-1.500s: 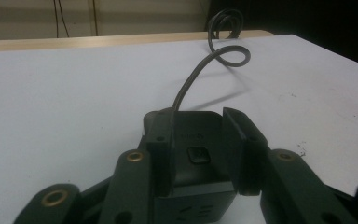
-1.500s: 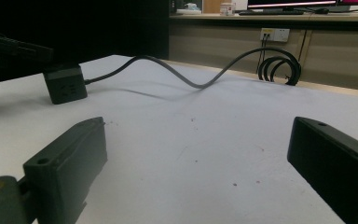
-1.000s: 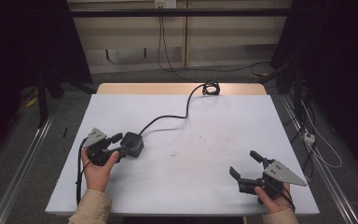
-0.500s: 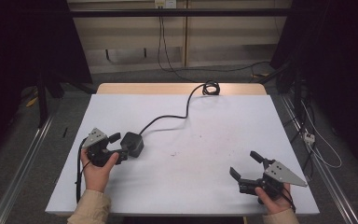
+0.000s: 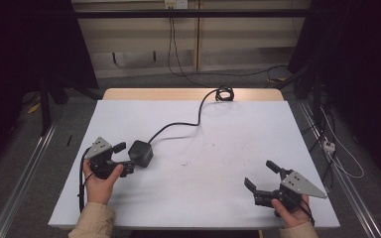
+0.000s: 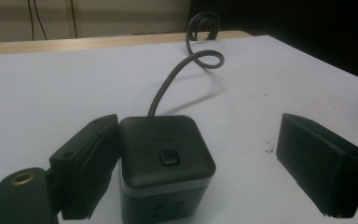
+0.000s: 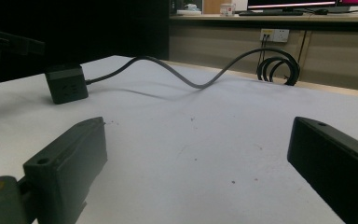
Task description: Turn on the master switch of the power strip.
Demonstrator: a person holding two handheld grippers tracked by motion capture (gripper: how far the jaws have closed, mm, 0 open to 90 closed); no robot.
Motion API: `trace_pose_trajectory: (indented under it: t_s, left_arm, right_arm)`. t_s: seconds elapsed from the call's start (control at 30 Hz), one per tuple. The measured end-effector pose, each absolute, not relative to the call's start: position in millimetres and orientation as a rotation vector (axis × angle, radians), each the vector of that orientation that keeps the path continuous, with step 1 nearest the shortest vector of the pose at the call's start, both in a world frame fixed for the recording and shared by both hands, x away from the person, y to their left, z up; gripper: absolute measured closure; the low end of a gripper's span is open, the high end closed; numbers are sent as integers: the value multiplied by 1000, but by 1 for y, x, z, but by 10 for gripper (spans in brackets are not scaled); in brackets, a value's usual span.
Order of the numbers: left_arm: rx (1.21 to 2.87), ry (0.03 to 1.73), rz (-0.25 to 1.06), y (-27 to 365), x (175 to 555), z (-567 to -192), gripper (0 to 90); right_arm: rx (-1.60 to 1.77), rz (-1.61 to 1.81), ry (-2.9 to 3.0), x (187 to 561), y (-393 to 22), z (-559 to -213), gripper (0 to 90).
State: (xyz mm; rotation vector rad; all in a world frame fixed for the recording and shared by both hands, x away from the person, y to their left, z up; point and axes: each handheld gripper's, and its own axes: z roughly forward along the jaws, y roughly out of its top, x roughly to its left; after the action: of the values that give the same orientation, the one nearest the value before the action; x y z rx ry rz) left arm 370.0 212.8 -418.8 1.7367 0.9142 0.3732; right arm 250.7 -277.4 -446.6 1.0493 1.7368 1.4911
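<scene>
close up, matte dark rounded-corner power cube (image 6: 167, 165), square button on top.

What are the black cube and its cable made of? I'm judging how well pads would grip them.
The black cube looks like matte moulded plastic: rounded edges, dull sheen, a paler band around its side, a small button on top. Its cable seems rubber- or PVC-sheathed, since it holds soft curves and a coil. Both are guesses from looks.
</scene>
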Motion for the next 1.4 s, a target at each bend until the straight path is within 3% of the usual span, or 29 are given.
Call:
trace_pose_trajectory:
  t_s: [1.4]
  left_arm:
    - [1735,856,353,229,357,-420,78]
  right_arm:
    - [1051,1492,1729,249,-279,-446,39]
